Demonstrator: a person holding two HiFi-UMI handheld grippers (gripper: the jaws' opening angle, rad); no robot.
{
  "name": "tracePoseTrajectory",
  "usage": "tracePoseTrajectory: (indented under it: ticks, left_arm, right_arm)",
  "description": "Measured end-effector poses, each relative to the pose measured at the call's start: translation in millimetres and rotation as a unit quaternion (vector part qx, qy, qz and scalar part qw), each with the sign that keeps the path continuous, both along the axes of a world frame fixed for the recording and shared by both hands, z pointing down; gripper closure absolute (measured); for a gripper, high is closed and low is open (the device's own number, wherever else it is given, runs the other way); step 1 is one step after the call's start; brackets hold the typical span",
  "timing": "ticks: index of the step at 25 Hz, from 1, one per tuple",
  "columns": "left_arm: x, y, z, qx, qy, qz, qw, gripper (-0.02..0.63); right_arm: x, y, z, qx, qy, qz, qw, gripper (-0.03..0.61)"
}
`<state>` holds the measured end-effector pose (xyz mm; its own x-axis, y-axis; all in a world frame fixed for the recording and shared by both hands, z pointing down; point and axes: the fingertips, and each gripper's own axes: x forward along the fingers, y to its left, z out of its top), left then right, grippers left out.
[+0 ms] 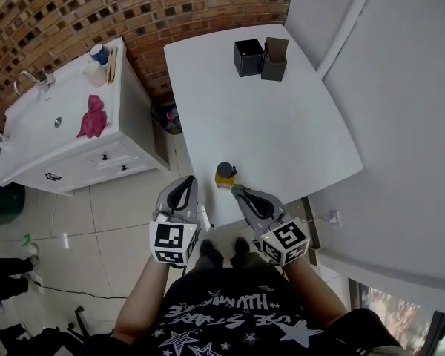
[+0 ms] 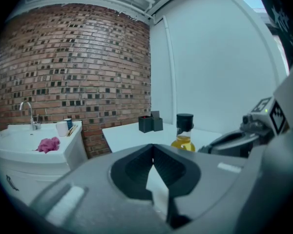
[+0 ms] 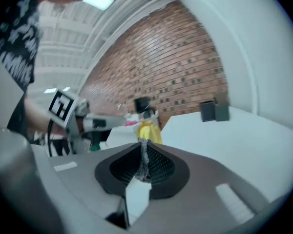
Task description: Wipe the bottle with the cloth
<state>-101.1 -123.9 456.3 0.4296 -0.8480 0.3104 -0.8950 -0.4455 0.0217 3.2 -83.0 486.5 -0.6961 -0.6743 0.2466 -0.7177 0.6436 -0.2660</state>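
A small bottle [image 1: 225, 174] of yellow liquid with a black cap stands at the near left corner of the white table [image 1: 282, 124]. The pink cloth [image 1: 93, 117] lies apart on the white vanity top to the left. My left gripper [image 1: 185, 185] hangs shut and empty just left of the bottle, off the table's edge. My right gripper [image 1: 239, 192] is shut and empty just in front of the bottle. In the left gripper view the bottle [image 2: 184, 133] is ahead to the right and the cloth [image 2: 48, 144] far left. The right gripper view has the bottle [image 3: 146, 123] straight ahead.
Two black boxes [image 1: 248, 56] [image 1: 274, 59] stand at the table's far end. The vanity [image 1: 67, 136] carries a sink with a faucet [image 1: 31, 80] and a cup [image 1: 98, 54]. A brick wall runs behind, with tiled floor between vanity and table.
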Motion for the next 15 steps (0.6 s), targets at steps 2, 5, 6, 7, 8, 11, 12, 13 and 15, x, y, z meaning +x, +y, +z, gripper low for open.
tracePoseTrajectory:
  ticks: [2,5,6,7,8,11,12,13,15]
  left_arm:
    - [0,0,1,0.001,0.001,-0.003,1.0000,0.609]
    - [1,0,7,0.012,-0.005,-0.006,0.9999,0.609]
    - [3,1,8,0.013,-0.006,-0.004,0.9999,0.610]
    - [5,1,9,0.012,-0.005,-0.001,0.9999,0.611]
    - [7,2,9,0.010,-0.004,0.002,0.9999,0.609]
    - [7,5,9,0.008,0.000,0.007,0.9999,0.609]
    - [7,5,9,0.008,0.000,0.009,0.9999,0.611]
    - [7,6,10,0.010,-0.002,0.011,0.9999,0.611]
    - [5,7,11,0.014,-0.009,0.017,0.9997,0.611]
  right_arm:
    - [22,-10,-14,-0.033,-0.071,0.093,0.993,0.541]
    - [30,-20,-19,-0.064,-0.121,0.150,0.979,0.541]
    - [29,-23,-19,-0.071,-0.131,0.160,0.976,0.541]
    - [28,-26,-20,-0.076,-0.139,0.171,0.972,0.541]
    - [26,-29,-22,-0.077,-0.146,0.182,0.969,0.541]
    - [23,-38,-29,-0.076,-0.161,0.216,0.960,0.541]
    - [23,-41,-28,-0.081,-0.167,0.229,0.956,0.541]
    - [24,-42,-27,-0.089,-0.172,0.240,0.951,0.541]
    - [23,-43,-24,-0.104,-0.184,0.252,0.944,0.541]
